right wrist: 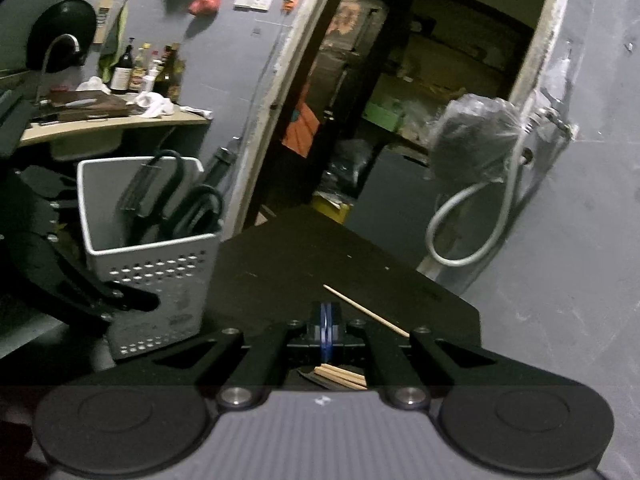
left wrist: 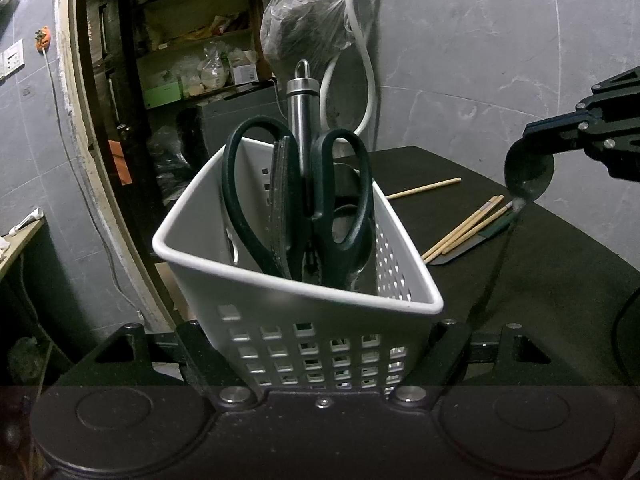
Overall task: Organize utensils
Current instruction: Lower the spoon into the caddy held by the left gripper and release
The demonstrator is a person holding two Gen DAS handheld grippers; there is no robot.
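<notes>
A white perforated basket (left wrist: 320, 312) stands clamped between my left gripper's (left wrist: 320, 332) fingers. It holds black-handled scissors (left wrist: 340, 200), a steel-handled tool (left wrist: 303, 120) and other dark pieces. At the right edge of the left wrist view, my right gripper (left wrist: 534, 132) is shut on a dark spoon (left wrist: 528, 176), which hangs bowl-up over the black table (left wrist: 560, 280). In the right wrist view the right gripper's (right wrist: 326, 326) blue pads are pressed together, and the basket (right wrist: 160, 280) stands to its left. Loose chopsticks (left wrist: 464, 232) and a green-handled knife (left wrist: 476, 242) lie on the table.
One chopstick (left wrist: 424, 188) lies apart, farther back on the table. A plastic bag (left wrist: 304, 20) and a white hose (left wrist: 368, 80) hang from a tap behind the table. A doorway with cluttered shelves (left wrist: 192, 60) opens at the back. A counter with bottles (right wrist: 140, 68) is far left.
</notes>
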